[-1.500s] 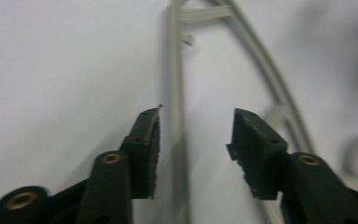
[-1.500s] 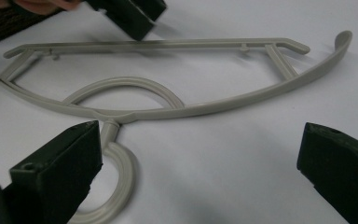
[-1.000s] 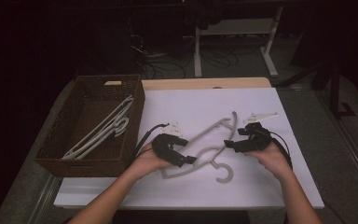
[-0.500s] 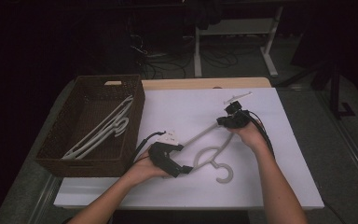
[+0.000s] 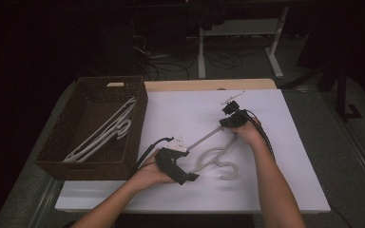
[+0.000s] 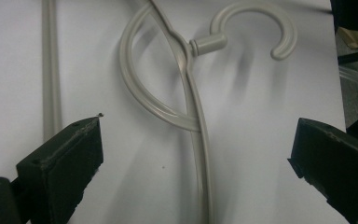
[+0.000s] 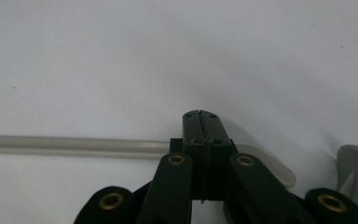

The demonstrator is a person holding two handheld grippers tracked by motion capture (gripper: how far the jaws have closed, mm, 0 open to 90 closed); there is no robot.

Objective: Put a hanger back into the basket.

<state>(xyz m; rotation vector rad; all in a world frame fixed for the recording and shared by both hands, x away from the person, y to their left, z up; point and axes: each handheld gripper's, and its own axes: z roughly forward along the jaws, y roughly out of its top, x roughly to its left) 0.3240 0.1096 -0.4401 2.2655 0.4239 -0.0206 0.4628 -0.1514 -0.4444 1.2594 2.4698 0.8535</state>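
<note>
Right tool (image 5: 230, 115) clamps hanger (image 5: 213, 156); hook faces person

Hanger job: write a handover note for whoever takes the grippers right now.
Left gripper: jaws just opened wide, above the hanger near its hook, pressing nothing.
Right gripper: jaws just closed, shut at the hanger's far end; whether the pads pinch the bar is unclear.
Done: other white hangers lie in the wicker basket.
Left: this hanger lies on the white table, likely due for the basket.

A dim lab: white-topped table (image 5: 290, 142), floor cables (image 5: 171, 66), bare metal stand (image 5: 275, 47).
</note>
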